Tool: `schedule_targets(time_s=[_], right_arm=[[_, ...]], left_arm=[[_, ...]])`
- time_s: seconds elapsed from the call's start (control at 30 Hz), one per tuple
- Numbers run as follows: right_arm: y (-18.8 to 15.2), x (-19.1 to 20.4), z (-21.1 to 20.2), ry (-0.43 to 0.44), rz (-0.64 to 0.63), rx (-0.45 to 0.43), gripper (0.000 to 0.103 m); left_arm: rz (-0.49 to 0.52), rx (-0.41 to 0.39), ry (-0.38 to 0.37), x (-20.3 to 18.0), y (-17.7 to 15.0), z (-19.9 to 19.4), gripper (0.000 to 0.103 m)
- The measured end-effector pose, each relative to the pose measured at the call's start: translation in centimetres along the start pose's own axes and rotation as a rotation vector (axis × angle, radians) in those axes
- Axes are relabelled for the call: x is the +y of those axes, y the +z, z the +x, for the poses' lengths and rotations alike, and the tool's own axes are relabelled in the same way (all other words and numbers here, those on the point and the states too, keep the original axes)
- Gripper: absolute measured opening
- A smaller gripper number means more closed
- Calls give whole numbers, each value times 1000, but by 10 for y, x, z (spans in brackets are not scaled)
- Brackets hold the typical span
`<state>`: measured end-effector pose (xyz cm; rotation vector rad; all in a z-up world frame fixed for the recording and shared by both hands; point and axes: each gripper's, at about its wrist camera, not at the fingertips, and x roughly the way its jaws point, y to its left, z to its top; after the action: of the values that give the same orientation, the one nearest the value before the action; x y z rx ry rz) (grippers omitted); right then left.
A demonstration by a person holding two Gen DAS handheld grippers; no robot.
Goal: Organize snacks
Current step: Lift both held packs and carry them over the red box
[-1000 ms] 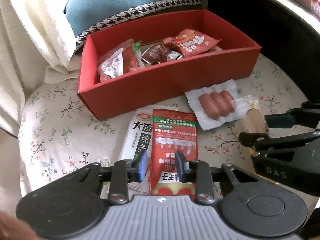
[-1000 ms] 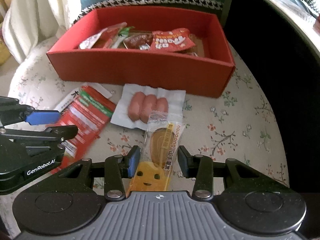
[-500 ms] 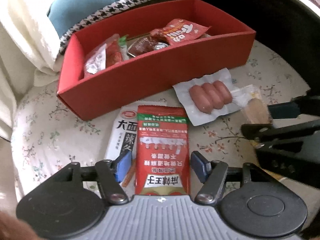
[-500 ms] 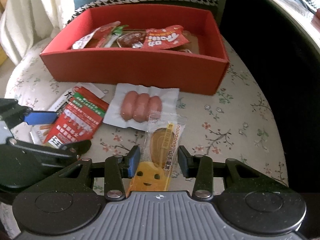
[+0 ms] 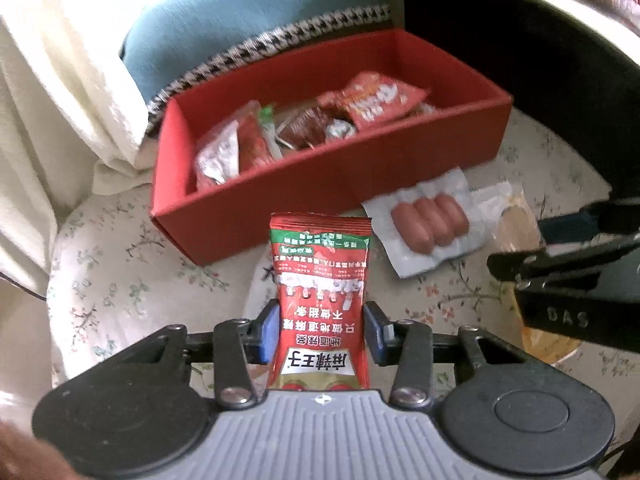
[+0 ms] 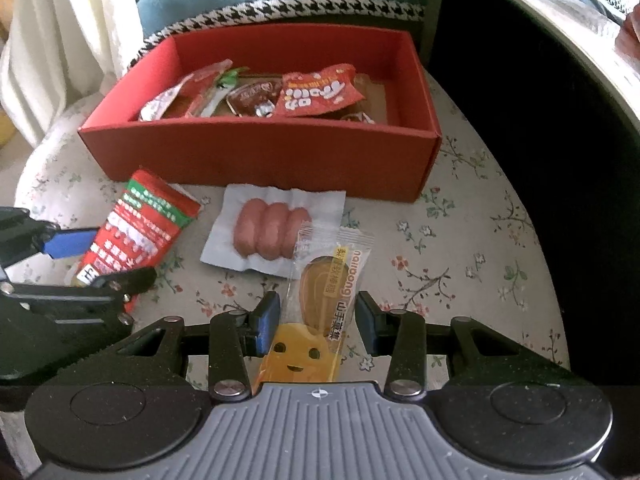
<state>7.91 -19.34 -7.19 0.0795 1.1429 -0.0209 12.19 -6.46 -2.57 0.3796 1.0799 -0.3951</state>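
A red box [image 5: 288, 196] [image 6: 256, 156] with several snack packets inside stands at the back of a floral cloth. My left gripper [image 5: 319, 330] is shut on a red spicy-strip packet [image 5: 320, 280] and holds it lifted, tilted up toward the box; the packet also shows in the right wrist view [image 6: 136, 228]. My right gripper [image 6: 318, 322] has its jaws around a yellow cake-bar packet [image 6: 320, 312], with small gaps showing at both pads. A clear packet of three sausages [image 6: 272, 232] [image 5: 428, 224] lies in front of the box.
A blue cushion with houndstooth trim [image 6: 280, 4] sits behind the box. White fabric [image 5: 60, 80] hangs at the left. A dark edge [image 6: 520, 80] borders the floral cloth [image 6: 480, 240] on the right.
My left gripper opened, then shut on the red packet and lifted it off the white packet beneath, which is now out of view. The right gripper stayed around the yellow packet.
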Motion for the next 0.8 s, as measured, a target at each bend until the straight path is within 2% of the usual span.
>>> schedule_targets(time_s=[0.8], right_arm=[[31,4,-27,22,-4,-131,49]], left_arm=[[-81,-73,-7,23,19,-18,37]])
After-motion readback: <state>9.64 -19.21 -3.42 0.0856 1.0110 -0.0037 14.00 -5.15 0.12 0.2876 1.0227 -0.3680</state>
